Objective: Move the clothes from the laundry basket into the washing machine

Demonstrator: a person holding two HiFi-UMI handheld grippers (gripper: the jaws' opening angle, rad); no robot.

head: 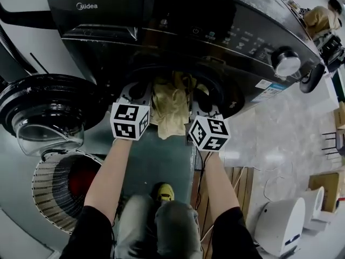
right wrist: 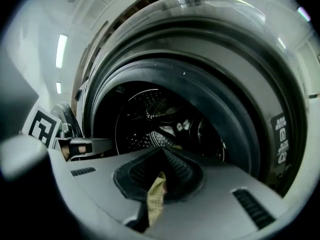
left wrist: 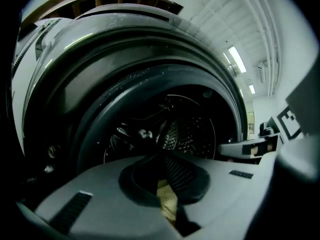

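A tan-yellow cloth (head: pixel 170 109) hangs between my two grippers at the mouth of the dark front-loading washing machine (head: pixel 178 20). My left gripper (head: pixel 139 93) holds its left edge and my right gripper (head: pixel 200 99) its right edge. In the left gripper view the jaws (left wrist: pixel 165 156) are shut on the cloth (left wrist: pixel 167 199), with the drum (left wrist: pixel 187 131) straight ahead. In the right gripper view the jaws (right wrist: pixel 161 151) are likewise shut on the cloth (right wrist: pixel 156 199), facing the drum (right wrist: pixel 155 119). Each gripper shows at the edge of the other's view.
The machine's round glass door (head: pixel 48 123) stands open at the left. Below it is the white ribbed laundry basket (head: pixel 59 190), something red inside. A white appliance (head: pixel 283 225) and cables lie on the floor at right. My knees and a yellow shoe (head: pixel 165 190) are below.
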